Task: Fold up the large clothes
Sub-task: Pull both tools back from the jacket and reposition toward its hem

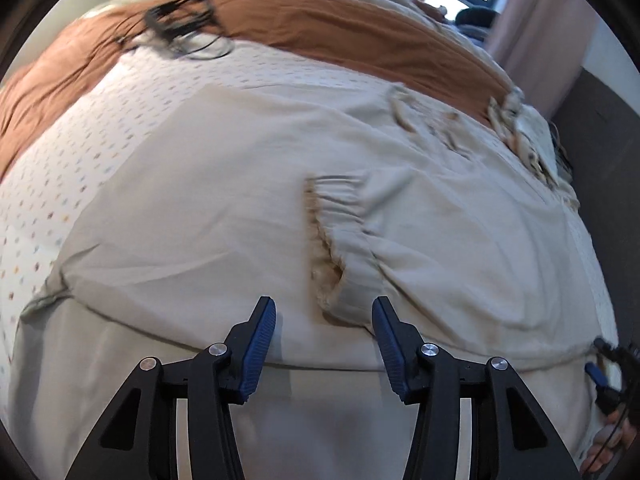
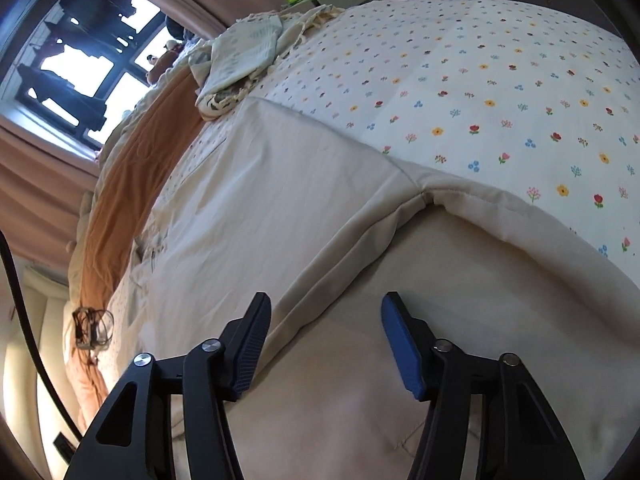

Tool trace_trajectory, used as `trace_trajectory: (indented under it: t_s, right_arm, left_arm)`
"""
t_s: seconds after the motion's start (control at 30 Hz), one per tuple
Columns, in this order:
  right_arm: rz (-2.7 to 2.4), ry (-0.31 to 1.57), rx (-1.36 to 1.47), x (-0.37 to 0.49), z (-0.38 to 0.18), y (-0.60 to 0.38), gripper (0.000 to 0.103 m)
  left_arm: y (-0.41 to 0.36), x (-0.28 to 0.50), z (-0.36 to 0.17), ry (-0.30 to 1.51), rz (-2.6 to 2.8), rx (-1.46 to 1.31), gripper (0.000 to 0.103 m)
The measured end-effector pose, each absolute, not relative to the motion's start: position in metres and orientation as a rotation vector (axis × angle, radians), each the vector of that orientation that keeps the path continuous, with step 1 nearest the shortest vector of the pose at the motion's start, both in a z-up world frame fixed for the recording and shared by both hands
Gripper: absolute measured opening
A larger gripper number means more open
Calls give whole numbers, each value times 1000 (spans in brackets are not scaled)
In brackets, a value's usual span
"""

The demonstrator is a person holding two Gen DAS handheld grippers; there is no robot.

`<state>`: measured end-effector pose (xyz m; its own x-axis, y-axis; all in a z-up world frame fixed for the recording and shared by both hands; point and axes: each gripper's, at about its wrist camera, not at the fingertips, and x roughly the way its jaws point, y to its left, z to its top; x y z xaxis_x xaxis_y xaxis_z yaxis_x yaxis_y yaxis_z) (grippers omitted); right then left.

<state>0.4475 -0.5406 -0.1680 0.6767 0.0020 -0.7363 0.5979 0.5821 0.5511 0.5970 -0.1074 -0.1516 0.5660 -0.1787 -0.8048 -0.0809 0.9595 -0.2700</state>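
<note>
A large beige garment [image 1: 224, 184] lies spread flat on the bed, its gathered elastic cuff [image 1: 340, 216] folded onto the middle. My left gripper [image 1: 324, 312] is open and empty, just above the garment's near hem by the cuff. In the right wrist view the same garment [image 2: 256, 200] lies flat, its hemmed edge [image 2: 340, 248] running diagonally between my fingers. My right gripper [image 2: 326, 312] is open and empty over that edge. The right gripper also shows at the left wrist view's right edge [image 1: 608, 376].
The bed has a white floral sheet [image 2: 500, 92] and an orange-brown blanket [image 1: 340, 28] along the far side. A tangle of black cables [image 1: 180, 20] lies on the blanket. A crumpled pale cloth [image 2: 240, 64] lies near the far corner. A window [image 2: 88, 60] with pink curtains is beyond.
</note>
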Motion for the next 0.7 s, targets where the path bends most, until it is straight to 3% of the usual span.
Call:
trace_trajectory:
  t_s: [0.1,0.43,0.47,0.57,0.7]
  right_arm:
    - [-413,750,913,446,-173,-548,27]
    - [-390,792,937,449,-171,-538,24]
    - [-390,805,932,448,-169,-533,30]
    - [-381,812,900,447,-160,-519,63]
    - [-360,817,819,438,-149,-492,68]
  left_arm:
    - [-85,596,-155,984,-30,-375,52]
    - [-77,583,-134,930,-74,-404,53]
    - [-78,580,-132,924,-85,-388,53]
    - [-85,565,-122,912,-111,-331,59]
    - [-82,540,-104,860,-115,-302,80]
